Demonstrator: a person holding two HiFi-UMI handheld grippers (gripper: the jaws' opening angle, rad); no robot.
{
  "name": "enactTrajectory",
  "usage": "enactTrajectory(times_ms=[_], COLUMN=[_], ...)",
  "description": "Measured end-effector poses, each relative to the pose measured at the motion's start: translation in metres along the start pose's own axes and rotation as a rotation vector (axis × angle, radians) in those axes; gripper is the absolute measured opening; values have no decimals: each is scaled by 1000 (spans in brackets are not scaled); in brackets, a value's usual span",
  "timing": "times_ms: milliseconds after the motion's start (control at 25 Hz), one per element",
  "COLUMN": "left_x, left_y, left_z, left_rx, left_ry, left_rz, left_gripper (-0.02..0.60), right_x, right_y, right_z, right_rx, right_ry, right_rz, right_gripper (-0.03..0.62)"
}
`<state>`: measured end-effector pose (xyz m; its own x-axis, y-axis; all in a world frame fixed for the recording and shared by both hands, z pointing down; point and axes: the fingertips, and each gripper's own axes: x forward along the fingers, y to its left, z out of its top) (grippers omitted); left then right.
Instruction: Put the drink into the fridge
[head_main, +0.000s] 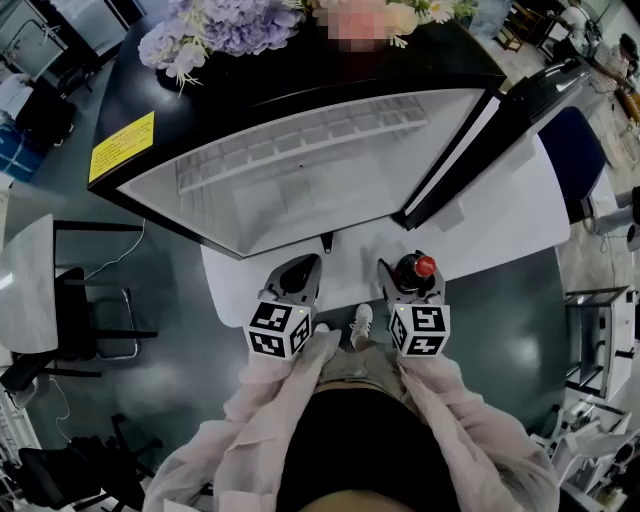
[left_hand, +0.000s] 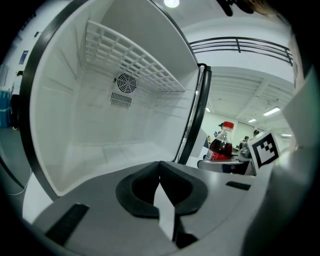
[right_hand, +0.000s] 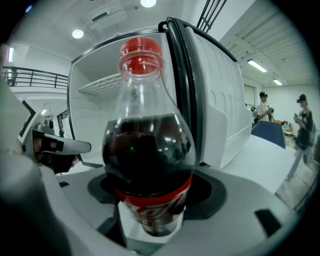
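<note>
Left gripper (head_main: 300, 270): its jaws are drawn together at the tips with nothing between them; it points into the open fridge (head_main: 300, 190).
Right gripper (head_main: 408, 274): its jaws stand wide and are clamped on the drink bottle (head_main: 420, 267), gripping the lower body at the red label.
Drink bottle: upright between the right gripper's jaws, filled with dark drink, with its red cap (right_hand: 141, 49) above them; seen from the left gripper it stands off to that gripper's right (left_hand: 221, 145), next to the right gripper's marker cube (left_hand: 264, 146).
Fridge: directly ahead of both grippers, with a white interior; the bottle is outside it, in front of the opening.
Fridge door (head_main: 490, 140): swung open, ahead and to the right of the right gripper, its edge just behind the bottle in the right gripper view.
Wire shelf (left_hand: 135, 60): inside the fridge, ahead of and above the left gripper's jaws, with a round fan grille (left_hand: 126, 83) on the back wall beneath it.
White surface (head_main: 500, 240): beneath the fridge and under both grippers' tips.
Flowers (head_main: 220, 25): on the fridge top, beyond both grippers.
Sleeves (head_main: 290, 390): pale, directly behind the marker cubes.
</note>
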<state>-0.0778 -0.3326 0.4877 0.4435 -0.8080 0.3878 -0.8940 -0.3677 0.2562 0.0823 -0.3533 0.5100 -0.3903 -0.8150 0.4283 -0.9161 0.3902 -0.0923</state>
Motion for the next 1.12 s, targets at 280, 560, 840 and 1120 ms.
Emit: enactTrajectory(times_ms=[280, 560, 840, 1120], left_x=[-19, -39, -52, -56], left_y=[19, 42, 59, 65], left_z=[3, 5, 3, 12], left_rx=[-27, -64, -86, -97], left_ry=[-26, -63, -76, -115], left_rz=[55, 136, 193, 231], left_gripper=[11, 11, 11, 11], right_x=[11, 25, 44, 70], right_y=[22, 46, 62, 75], right_z=[11, 40, 71, 97], right_rx=[-32, -65, -89, -104], right_ry=[1, -21, -38, -54], right_rz=[72, 156, 214, 261], right_gripper=[316, 314, 314, 313])
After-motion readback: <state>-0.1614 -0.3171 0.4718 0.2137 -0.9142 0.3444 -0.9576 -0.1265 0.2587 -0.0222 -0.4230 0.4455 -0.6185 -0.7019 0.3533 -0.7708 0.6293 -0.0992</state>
